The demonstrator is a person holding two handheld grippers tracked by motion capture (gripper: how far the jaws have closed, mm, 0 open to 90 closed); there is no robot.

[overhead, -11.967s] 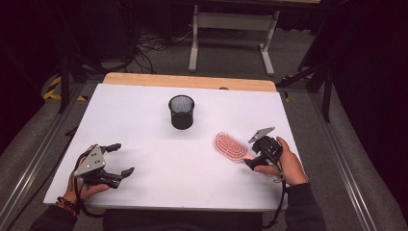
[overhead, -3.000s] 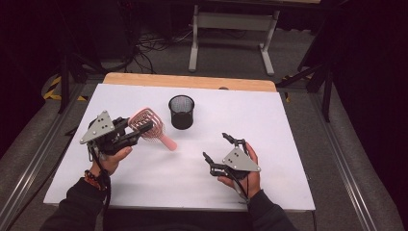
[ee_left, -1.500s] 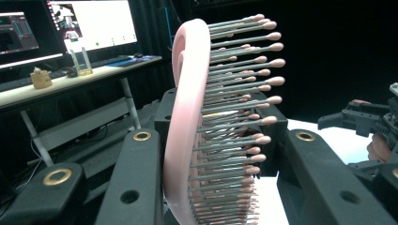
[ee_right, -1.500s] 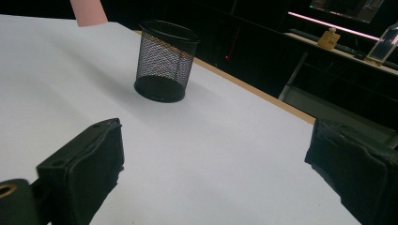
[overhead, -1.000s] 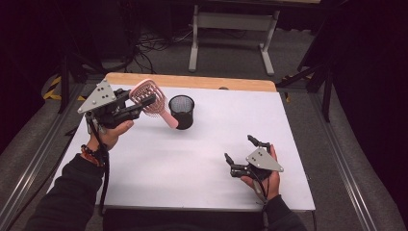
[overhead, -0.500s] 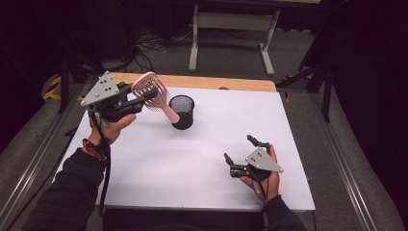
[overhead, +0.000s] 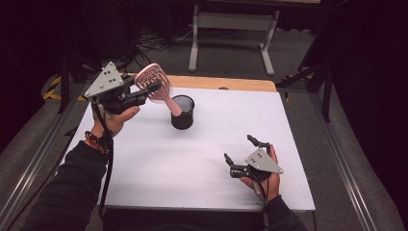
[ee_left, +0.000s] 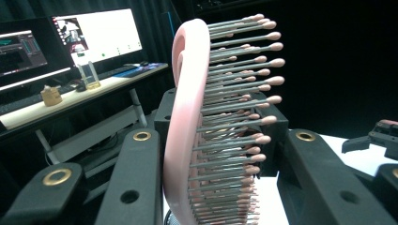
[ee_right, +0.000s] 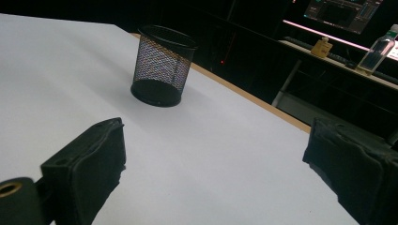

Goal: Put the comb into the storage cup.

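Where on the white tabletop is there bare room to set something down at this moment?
Bare table spans between the mesh cup and the near edge, up to the right gripper, plus the far right corner. It is crowded at the cup, where the left gripper holds the pink brush.

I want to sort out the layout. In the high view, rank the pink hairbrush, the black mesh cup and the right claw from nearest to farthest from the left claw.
1. Pink hairbrush: clamped in the left claw, upper left.
2. Black mesh cup: on the table just right of it, under the brush handle.
3. Right claw: near the table's front right.
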